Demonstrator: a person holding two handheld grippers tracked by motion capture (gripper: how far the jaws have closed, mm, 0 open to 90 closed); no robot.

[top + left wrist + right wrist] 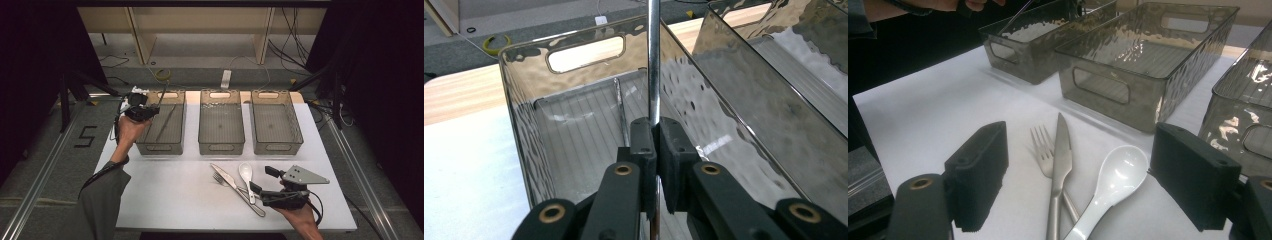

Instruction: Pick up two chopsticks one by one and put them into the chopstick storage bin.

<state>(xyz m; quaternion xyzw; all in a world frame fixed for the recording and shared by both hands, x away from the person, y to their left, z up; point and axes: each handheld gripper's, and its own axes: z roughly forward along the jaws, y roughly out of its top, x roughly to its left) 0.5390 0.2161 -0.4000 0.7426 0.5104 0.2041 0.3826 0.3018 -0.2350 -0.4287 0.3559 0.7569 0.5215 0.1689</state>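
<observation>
Lowering a chopstick [653,60] into the left bin [161,146]

Left tool [656,127] is clamped on the chopstick over the bin by the desk's far-left corner; ease it down beside the one inside [621,112] before releasing. Right tool [1080,172], jaws apart, waits by the cutlery.

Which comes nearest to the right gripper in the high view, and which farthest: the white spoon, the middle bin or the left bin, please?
From the right gripper, in the high view:
1. White spoon: on the table just left of its jaws, beside the knife.
2. Middle bin: beyond the cutlery, centre of the row.
3. Left bin: far left of the row, where the left gripper holds a metal rod.
</observation>
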